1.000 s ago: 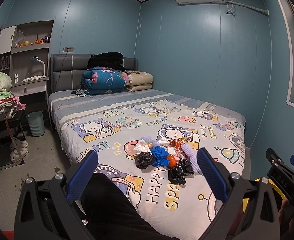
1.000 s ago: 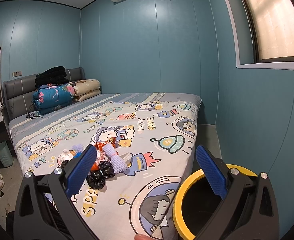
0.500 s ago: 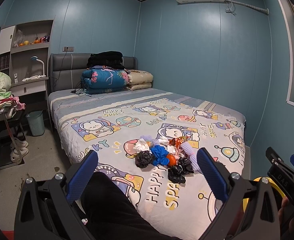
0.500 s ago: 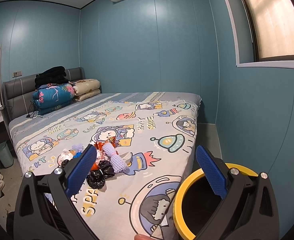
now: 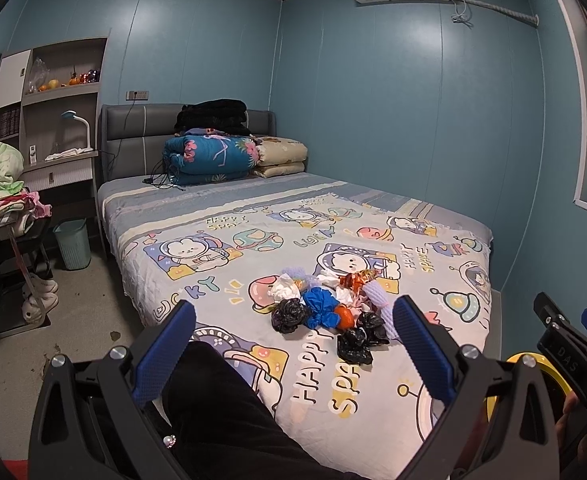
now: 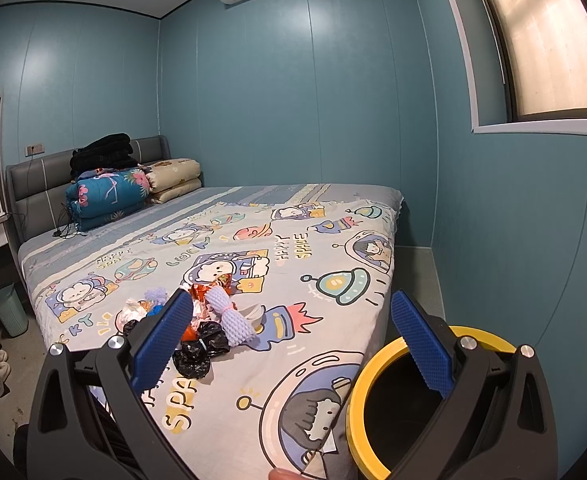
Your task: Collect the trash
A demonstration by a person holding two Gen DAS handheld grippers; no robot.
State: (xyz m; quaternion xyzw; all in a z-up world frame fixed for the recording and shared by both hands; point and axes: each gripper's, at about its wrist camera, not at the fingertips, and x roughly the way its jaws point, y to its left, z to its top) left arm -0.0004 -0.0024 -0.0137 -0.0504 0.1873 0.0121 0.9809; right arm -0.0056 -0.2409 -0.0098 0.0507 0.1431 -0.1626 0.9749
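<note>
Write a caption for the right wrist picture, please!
Open right gripper hovers over a bed, trash pile ahead, yellow-rimmed bin beside it.

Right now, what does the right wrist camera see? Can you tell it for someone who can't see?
A pile of trash, crumpled bags and wrappers, lies on a cartoon space bedspread, just beyond the open right gripper. A yellow-rimmed bin stands beside the bed's near corner. Folded bedding sits at the headboard in a blue-walled room.

One bed (image 5: pixel 221 216), two bins (image 6: pixel 359 380) (image 5: pixel 71 244) — three black bags (image 5: pixel 289 315).
</note>
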